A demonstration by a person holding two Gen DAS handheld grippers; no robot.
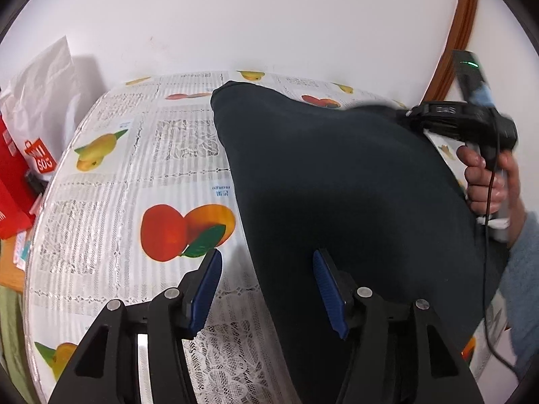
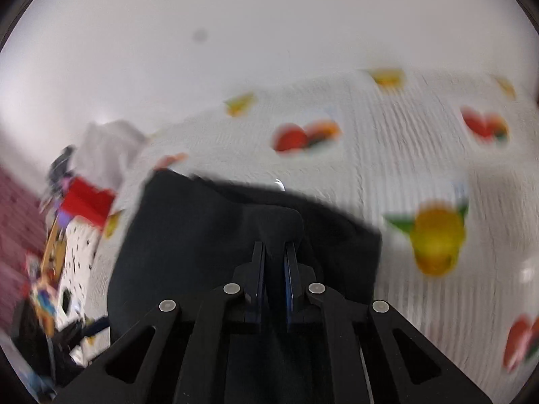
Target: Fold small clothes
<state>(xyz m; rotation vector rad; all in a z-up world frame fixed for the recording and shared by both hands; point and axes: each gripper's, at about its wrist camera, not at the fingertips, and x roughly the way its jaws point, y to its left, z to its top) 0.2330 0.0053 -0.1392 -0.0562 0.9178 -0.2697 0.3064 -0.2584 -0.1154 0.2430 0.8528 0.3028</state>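
Observation:
A dark navy garment (image 1: 337,175) lies spread on the fruit-print tablecloth (image 1: 134,168). My left gripper (image 1: 267,259) hovers open over the garment's near left edge. Its blue pads (image 1: 205,289) stand well apart, and the right one is over the cloth; nothing is pinched. At the garment's far right corner a hand holds my right gripper (image 1: 404,112). In the blurred right wrist view the right gripper (image 2: 273,245) is shut on a raised fold of the garment (image 2: 188,235), which bunches up between the fingers.
Red and white shopping bags (image 1: 23,165) crowd the table's left edge, and in the right wrist view the same clutter (image 2: 74,235) is a blur. A white wall stands behind the table. A brown wooden rim (image 1: 461,33) curves at the upper right. A blue sleeve (image 1: 525,269) is at the right.

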